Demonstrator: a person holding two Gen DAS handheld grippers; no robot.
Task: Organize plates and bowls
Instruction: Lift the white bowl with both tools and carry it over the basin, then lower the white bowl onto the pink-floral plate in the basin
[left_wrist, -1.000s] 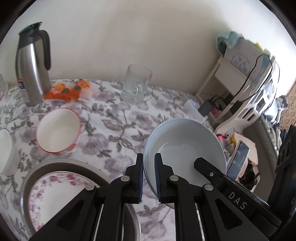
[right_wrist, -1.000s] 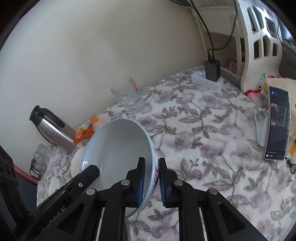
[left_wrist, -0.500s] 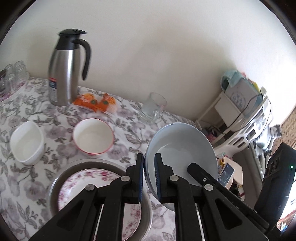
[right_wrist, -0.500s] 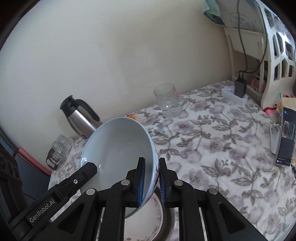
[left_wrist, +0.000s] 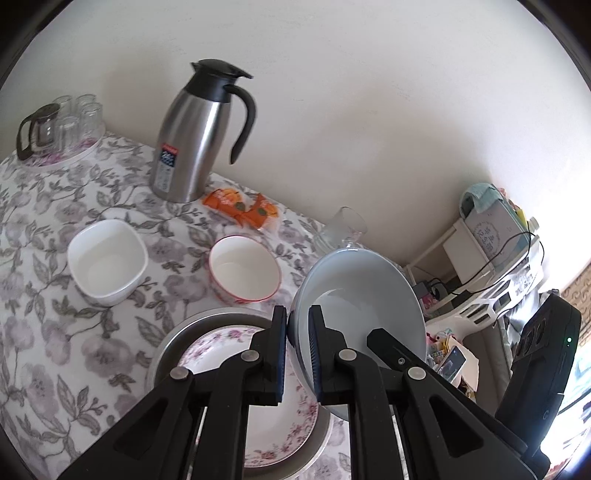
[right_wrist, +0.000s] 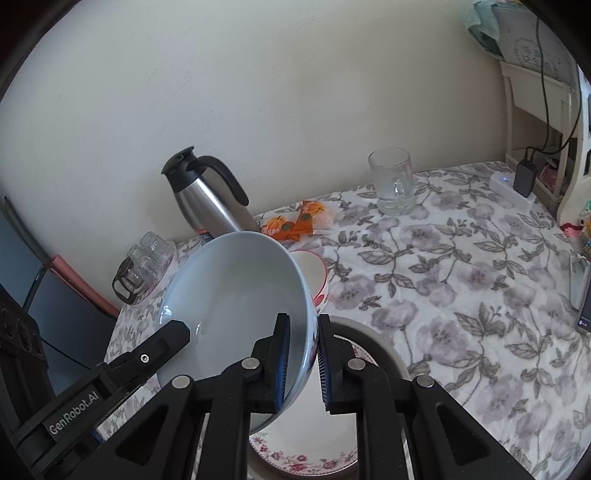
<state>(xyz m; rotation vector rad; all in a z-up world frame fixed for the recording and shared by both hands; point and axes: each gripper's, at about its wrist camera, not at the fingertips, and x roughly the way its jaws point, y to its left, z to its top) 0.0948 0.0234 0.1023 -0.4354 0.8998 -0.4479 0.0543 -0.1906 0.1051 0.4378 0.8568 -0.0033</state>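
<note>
A floral tablecloth (right_wrist: 461, 273) runs to the cream wall, mostly bare right of the steel tray (left_wrist: 207, 323); my left gripper (left_wrist: 297, 354) and right gripper (right_wrist: 303, 363) each pinch opposite rims of the pale blue bowl (left_wrist: 364, 295), tilted above that tray's floral plate (left_wrist: 221, 350); the red-rimmed bowl (left_wrist: 243, 267) and square white bowl (left_wrist: 107, 258) sit just beyond the tray.

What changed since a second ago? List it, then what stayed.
Both grippers, left and right, carried the pale blue bowl from beside the floral plate to above it. Unchanged: both clamp its rim; red-rimmed bowl, square white bowl, thermos unmoved.
</note>
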